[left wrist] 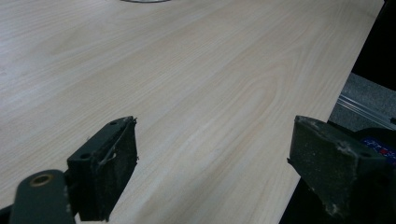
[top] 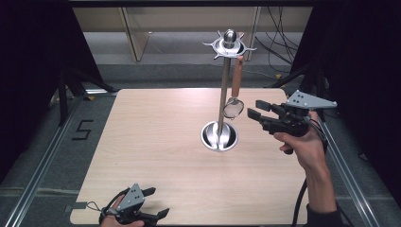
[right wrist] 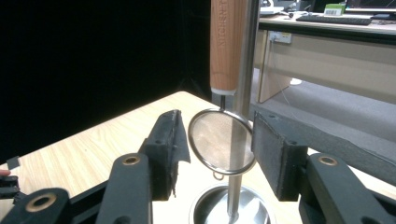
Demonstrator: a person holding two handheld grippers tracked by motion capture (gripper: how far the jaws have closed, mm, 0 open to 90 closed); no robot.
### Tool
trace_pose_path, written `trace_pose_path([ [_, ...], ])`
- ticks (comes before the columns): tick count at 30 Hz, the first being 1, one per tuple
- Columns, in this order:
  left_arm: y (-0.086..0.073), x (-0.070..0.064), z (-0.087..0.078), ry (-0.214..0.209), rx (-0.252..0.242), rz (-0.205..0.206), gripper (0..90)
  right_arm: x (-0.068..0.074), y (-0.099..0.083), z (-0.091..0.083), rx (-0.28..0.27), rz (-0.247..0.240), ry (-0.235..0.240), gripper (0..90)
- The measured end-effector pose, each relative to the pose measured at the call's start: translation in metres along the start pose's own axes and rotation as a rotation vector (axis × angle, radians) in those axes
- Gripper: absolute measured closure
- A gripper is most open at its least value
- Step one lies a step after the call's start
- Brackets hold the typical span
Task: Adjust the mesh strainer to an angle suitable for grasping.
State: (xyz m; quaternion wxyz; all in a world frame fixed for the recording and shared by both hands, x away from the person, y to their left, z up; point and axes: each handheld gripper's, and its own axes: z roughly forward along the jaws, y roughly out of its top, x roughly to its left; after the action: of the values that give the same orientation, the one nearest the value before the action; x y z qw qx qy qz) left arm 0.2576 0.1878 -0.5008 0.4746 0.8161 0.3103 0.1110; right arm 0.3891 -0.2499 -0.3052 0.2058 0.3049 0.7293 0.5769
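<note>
Strainer (top: pixel 233 108) hangs by its wooden handle (top: pixel 237 75) from a hook on the crown (top: pixel 229 46) of a steel stand (top: pixel 224 90), mesh bowl downward, just beside the stand's pole and clear of the round base (top: pixel 219 135) on the bench (top: pixel 156 142). In the right gripper view the mesh ring (right wrist: pixel 222 141) sits between the two black pads, with a gap on each side, so nothing is pinched.

Right hand-held gripper (top: pixel 252 109) is held in the air at the strainer's level, jaws spread and pointing toward it; in its own view (right wrist: pixel 217 149) the pole runs down behind the ring into the base (right wrist: pixel 231 210).

Left hand-held gripper (top: pixel 156 202) rests low at the near edge of the bench, well apart from the stand, jaws spread wide over bare wood in its own view (left wrist: pixel 212 154).
</note>
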Motion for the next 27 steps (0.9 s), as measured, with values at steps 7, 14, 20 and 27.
trace_pose_path([
  [7,0.001,-0.001,0.0,-0.004,-0.01,-0.004,14.7,-0.003,-0.009,0.001,0.036,0.033,-0.011,48.9],
  [14,0.001,-0.001,0.0,0.005,0.014,0.003,14.7,-0.002,-0.015,0.005,0.049,0.009,-0.032,47.3],
  [20,0.002,-0.001,0.002,-0.006,-0.01,-0.003,14.7,0.002,-0.017,0.005,0.071,-0.018,-0.019,46.1],
  [27,0.002,-0.001,0.0,-0.005,-0.016,-0.007,14.7,0.004,-0.03,0.011,0.128,-0.001,-0.022,42.7],
])
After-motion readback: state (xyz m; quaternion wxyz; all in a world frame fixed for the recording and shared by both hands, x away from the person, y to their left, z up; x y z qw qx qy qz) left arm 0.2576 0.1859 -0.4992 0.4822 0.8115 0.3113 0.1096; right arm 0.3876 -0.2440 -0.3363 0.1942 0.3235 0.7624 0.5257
